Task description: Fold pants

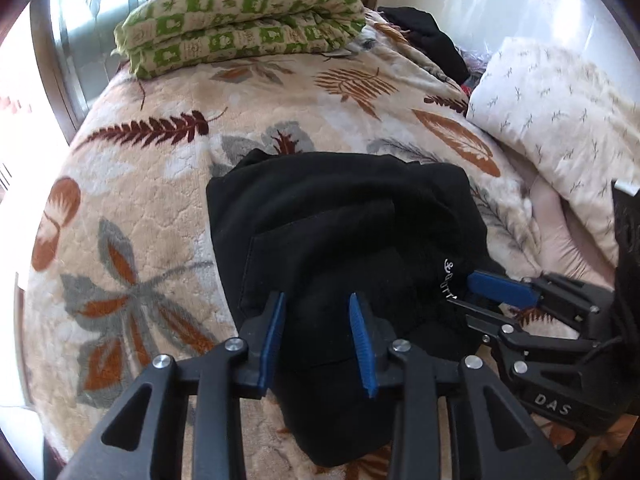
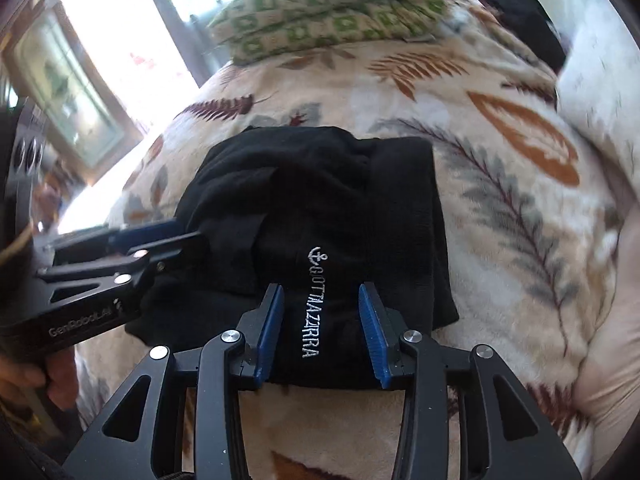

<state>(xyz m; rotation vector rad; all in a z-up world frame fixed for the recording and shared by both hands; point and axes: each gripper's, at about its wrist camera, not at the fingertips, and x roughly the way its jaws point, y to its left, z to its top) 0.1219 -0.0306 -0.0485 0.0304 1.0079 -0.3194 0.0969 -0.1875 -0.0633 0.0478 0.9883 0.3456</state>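
The black pants [image 1: 340, 232] lie folded into a compact bundle on the leaf-patterned blanket [image 1: 160, 208]; they also show in the right wrist view [image 2: 320, 200], with white embroidered lettering [image 2: 310, 312] on top. My left gripper [image 1: 318, 300] is open, its blue pads over the near left part of the bundle. My right gripper [image 2: 322, 292] is open, its pads straddling the lettering at the near edge. Each gripper shows in the other's view: the right one [image 1: 472, 288] at the bundle's right side, the left one [image 2: 184, 228] at its left side.
A folded green-and-cream checked quilt [image 1: 240, 20] lies at the far end of the bed. A white pillow [image 1: 560, 120] sits at the right, with a dark garment [image 1: 424, 36] beyond it. A bright window [image 2: 152, 20] is at the left.
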